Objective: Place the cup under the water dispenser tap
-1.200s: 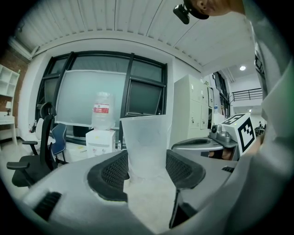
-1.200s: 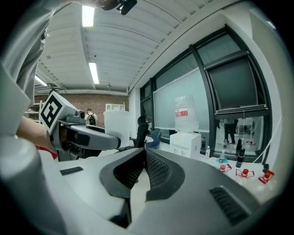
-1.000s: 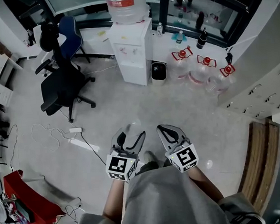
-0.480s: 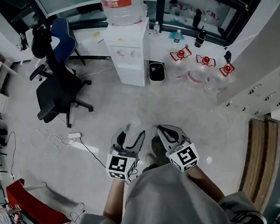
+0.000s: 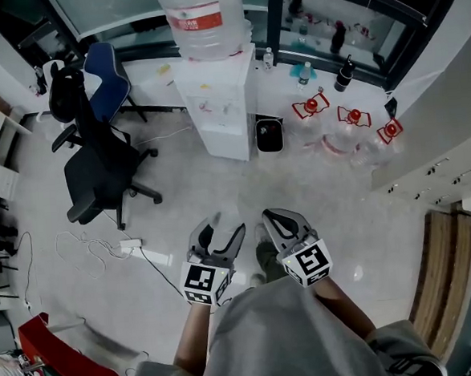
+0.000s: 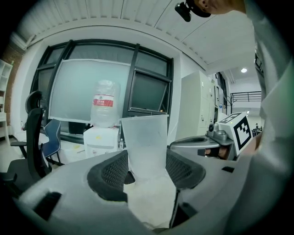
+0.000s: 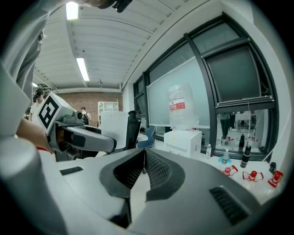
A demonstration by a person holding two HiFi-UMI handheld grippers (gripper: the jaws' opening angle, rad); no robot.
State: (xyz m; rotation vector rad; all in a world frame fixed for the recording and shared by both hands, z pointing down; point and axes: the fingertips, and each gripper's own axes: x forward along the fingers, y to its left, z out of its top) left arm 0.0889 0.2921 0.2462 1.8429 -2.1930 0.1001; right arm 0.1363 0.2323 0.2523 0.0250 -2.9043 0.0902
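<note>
My left gripper (image 5: 216, 234) is shut on a translucent plastic cup (image 6: 144, 142), which stands upright between the ribbed pads (image 6: 112, 170). In the head view the cup (image 5: 209, 223) shows faintly over the floor. Beside it, my right gripper (image 5: 276, 219) is shut with nothing in it; its pads (image 7: 156, 167) meet. Both are held low in front of the person's body. The white water dispenser (image 5: 213, 104) with a large bottle (image 5: 202, 17) on top stands across the floor ahead, also seen as the dispenser (image 6: 100, 140) and the dispenser (image 7: 182, 140) in the gripper views. Its taps are too small to make out.
A black office chair (image 5: 97, 165) and a blue chair (image 5: 102, 68) stand left of the dispenser. A power strip with cables (image 5: 129, 245) lies on the floor at left. A small black bin (image 5: 269, 134) and empty red-capped bottles (image 5: 348, 127) sit right of the dispenser. Cabinets (image 5: 435, 161) line the right.
The person has walked forward: the dispenser looks nearer and larger in the head view. Both grippers keep their pose in front of the body, the cup still held in the left one.
</note>
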